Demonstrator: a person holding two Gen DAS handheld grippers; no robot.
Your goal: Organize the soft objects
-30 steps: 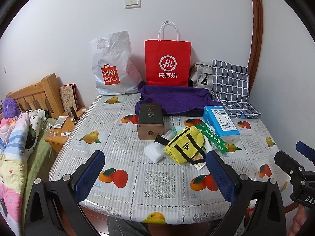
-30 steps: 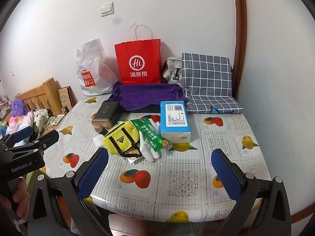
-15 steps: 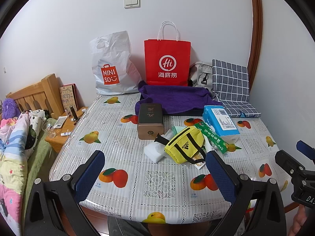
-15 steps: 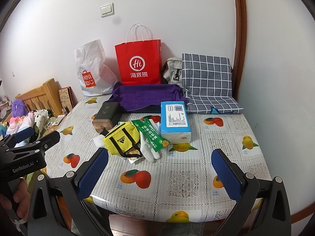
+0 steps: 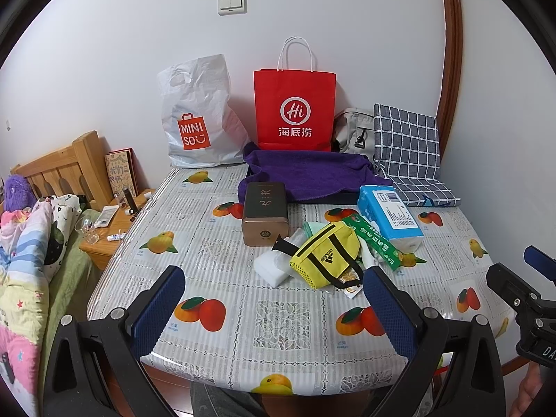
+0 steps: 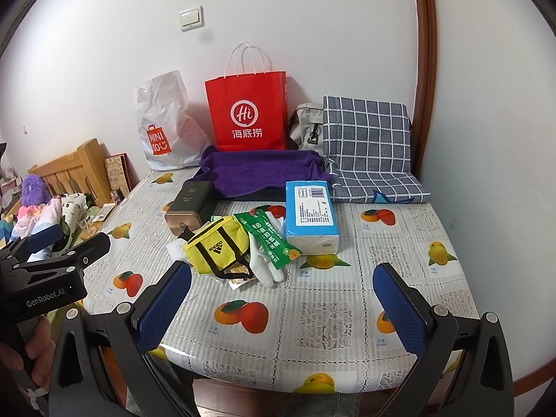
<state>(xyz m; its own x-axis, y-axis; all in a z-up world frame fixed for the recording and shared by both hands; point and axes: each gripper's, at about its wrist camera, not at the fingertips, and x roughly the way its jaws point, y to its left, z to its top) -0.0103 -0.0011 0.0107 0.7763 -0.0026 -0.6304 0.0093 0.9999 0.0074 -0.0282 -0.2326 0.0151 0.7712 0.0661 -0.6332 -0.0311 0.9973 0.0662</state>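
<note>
A small yellow bag [image 5: 326, 255] [image 6: 217, 245] lies mid-table on a pile with a green packet [image 5: 373, 241] [image 6: 269, 234], white gloves [image 6: 266, 266] and a white pad [image 5: 271, 266]. A blue tissue pack [image 5: 389, 215] [image 6: 311, 210] lies to its right. A purple towel [image 5: 309, 173] [image 6: 264, 170] and a grey checked cushion [image 5: 406, 149] [image 6: 368, 146] lie at the back. My left gripper [image 5: 274, 300] is open and empty above the table's near edge. My right gripper [image 6: 281, 299] is open and empty too, to the right of the left one.
A brown tin box [image 5: 266, 213] stands left of the pile. A red paper bag [image 5: 295, 111], a white Miniso bag [image 5: 198, 118] and a grey bag [image 5: 354, 132] lean on the back wall. The table [image 5: 215, 271] has a fruit-print cloth. A bed [image 5: 24, 243] and nightstand [image 5: 111, 222] stand at left.
</note>
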